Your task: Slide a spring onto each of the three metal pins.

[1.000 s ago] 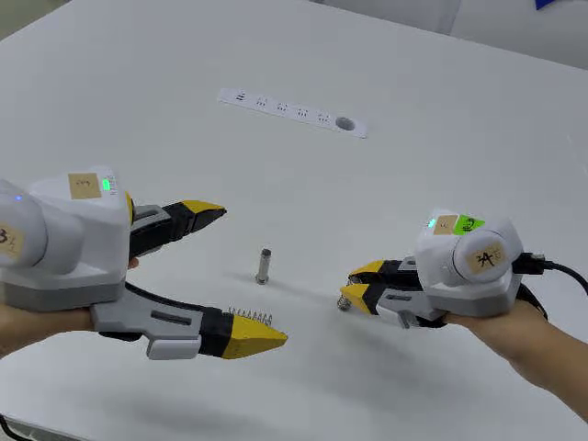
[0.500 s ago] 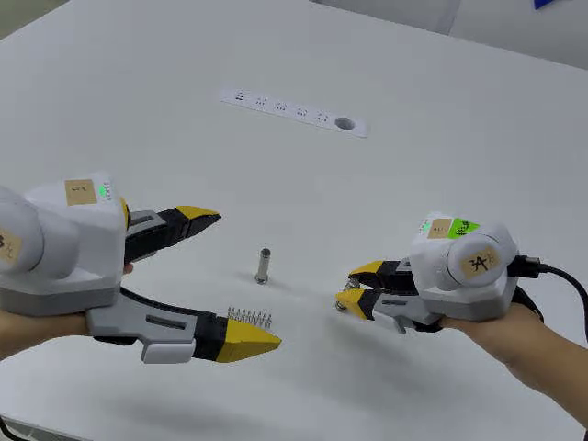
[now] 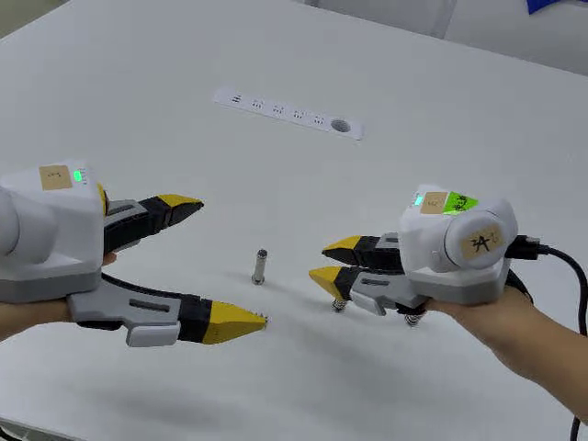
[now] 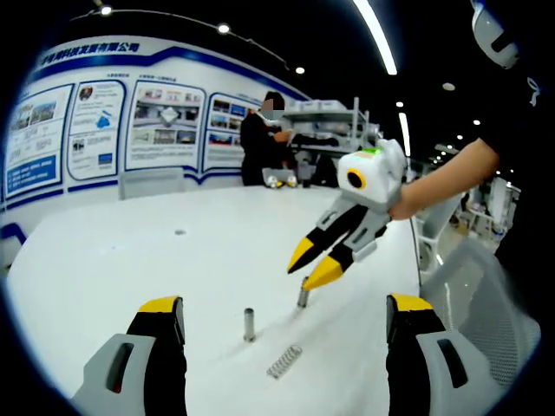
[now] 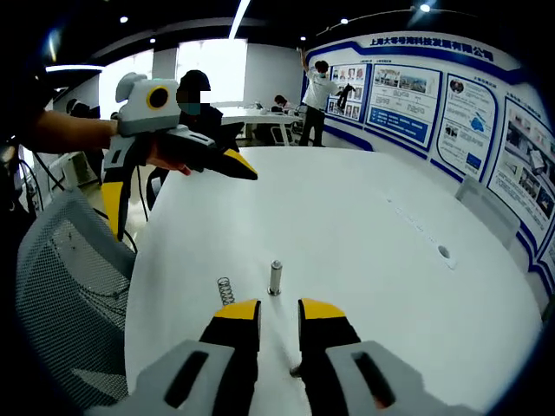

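Left gripper [image 3: 230, 260], lower left: fingers wide apart, empty. Right gripper [image 3: 320, 260], centre right: fingers narrowly parted, empty, just beside a second pin [image 3: 339, 304]. A bare pin [image 3: 260, 266] stands mid-frame on the surface [image 3: 386, 73], with a spring [image 4: 284, 360] lying near it.

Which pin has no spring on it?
The lone pin mid-table, between the two tongs: bare metal shaft. The sprung pin below the tips of the right tongs and the other sprung pin under its body both show coils.
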### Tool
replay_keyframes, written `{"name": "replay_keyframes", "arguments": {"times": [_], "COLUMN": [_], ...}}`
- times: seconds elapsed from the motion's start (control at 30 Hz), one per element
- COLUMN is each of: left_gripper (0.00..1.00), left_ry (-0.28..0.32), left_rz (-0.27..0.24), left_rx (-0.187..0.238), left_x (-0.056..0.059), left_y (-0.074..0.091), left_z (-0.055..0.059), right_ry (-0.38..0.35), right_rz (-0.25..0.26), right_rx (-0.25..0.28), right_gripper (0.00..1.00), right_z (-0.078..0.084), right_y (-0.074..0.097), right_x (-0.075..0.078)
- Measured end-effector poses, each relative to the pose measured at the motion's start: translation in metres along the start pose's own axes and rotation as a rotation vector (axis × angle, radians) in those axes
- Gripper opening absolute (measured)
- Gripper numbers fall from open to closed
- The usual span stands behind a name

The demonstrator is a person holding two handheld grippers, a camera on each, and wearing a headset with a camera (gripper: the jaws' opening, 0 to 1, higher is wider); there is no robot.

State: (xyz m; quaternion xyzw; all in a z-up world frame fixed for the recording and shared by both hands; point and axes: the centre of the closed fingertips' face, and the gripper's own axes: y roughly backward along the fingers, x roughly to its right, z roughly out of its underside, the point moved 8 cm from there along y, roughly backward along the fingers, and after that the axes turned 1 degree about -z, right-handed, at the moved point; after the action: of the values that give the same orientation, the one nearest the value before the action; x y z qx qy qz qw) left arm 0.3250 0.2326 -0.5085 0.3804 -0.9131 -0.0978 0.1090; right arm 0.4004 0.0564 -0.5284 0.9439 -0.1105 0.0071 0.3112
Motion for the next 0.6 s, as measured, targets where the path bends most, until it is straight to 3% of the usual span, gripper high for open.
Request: {"name": "replay_keyframes", "arguments": {"times": [0.23,0.6], "left_gripper": [0.99,0.99], "left_ry": [0.003,0.013], "left_rz": [-0.036,-0.062], "left_rx": [-0.007,-0.026], "left_x": [-0.009,-0.012], "left_y": [0.013,0.023], "left_z": [0.002,0.009], "right_ry": [0.032,0.031], "right_rz": [-0.076,-0.136], "right_rx": [-0.035,-0.085], "right_gripper": [0.18,0.18], "right_z": [0.006,0.02], "right_y": [-0.02,-0.046], "right_x": [-0.019,-0.035]}}
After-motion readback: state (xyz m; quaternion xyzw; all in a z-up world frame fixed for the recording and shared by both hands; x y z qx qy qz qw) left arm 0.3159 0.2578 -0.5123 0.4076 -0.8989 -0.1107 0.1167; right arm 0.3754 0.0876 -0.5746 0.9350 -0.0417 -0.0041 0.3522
